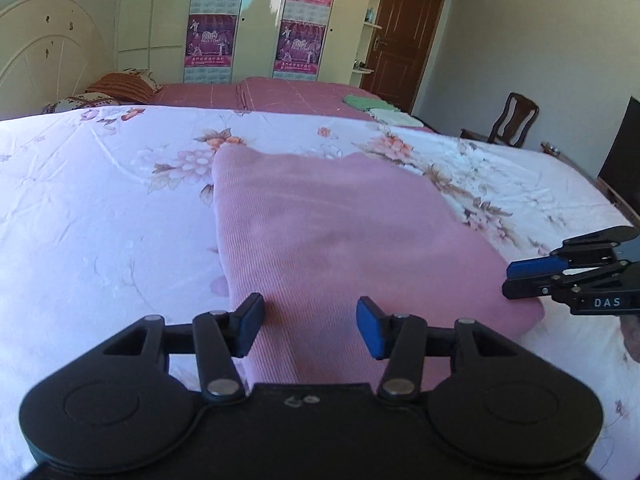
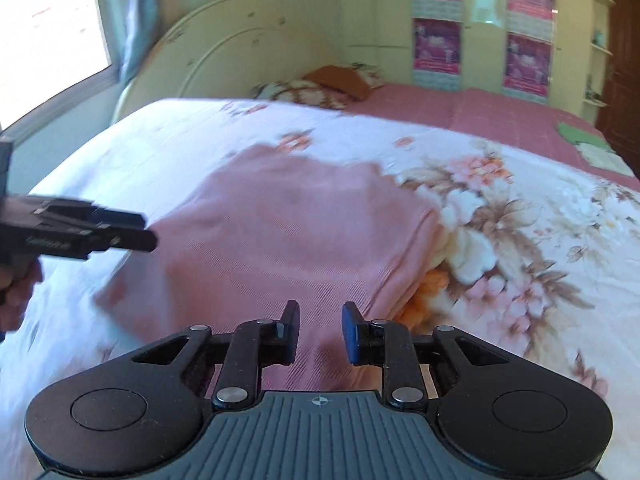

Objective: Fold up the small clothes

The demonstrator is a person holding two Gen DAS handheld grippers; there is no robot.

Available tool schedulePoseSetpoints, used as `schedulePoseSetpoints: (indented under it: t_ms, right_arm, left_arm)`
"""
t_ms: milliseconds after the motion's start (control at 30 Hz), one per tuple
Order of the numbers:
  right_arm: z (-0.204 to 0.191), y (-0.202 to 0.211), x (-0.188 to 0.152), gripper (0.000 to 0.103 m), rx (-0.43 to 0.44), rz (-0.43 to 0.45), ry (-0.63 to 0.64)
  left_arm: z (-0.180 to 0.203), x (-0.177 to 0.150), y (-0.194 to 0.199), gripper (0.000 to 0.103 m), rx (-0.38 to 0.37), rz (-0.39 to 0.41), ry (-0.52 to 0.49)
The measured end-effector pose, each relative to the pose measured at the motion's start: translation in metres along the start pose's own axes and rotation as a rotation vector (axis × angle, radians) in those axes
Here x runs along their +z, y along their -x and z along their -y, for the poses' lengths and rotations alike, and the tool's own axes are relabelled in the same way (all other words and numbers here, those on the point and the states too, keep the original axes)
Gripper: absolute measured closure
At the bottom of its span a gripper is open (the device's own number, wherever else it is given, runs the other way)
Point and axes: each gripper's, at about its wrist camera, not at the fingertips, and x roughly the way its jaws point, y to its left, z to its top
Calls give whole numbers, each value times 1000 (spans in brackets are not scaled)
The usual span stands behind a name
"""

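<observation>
Bedroom, daylit. Bed (image 1: 100, 200) under floral sheet; cream arched headboard (image 2: 224, 40). Cream wardrobe (image 1: 256, 20) carrying purple posters (image 1: 212, 40). Brown door (image 1: 404, 36) at far corner. Wooden chair (image 1: 508, 120) by pale wall. Bright window (image 2: 48, 20).

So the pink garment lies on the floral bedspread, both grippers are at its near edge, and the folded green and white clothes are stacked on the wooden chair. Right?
Not quite. The folded green and white clothes lie on the far pink bed cover, not on the wooden chair, as the left wrist view shows. The rest holds: the pink garment lies on the floral bedspread, with the left gripper and right gripper at its near edge.
</observation>
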Motion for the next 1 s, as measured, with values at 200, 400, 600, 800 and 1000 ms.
schedulePoseSetpoints:
  t_ms: [200, 400, 600, 800, 1000]
  right_arm:
    - [2, -18, -22, 82, -79, -40, 27]
    - [-6, -24, -18, 82, -131, -47, -2]
    - [-9, -15, -30, 81, -173, -72, 8]
    - [-21, 56, -66, 74, -197, -24, -124]
    - [-76, 162, -117, 39, -196, 69, -140]
  left_arm:
    - [10, -16, -10, 54, 77, -28, -12]
    - [16, -25, -7, 54, 120, -33, -19]
    - [23, -43, 11, 49, 208, -36, 14]
    - [48, -85, 110, 21, 202, 94, 103]
    - [108, -122, 217, 0, 232, 215, 94]
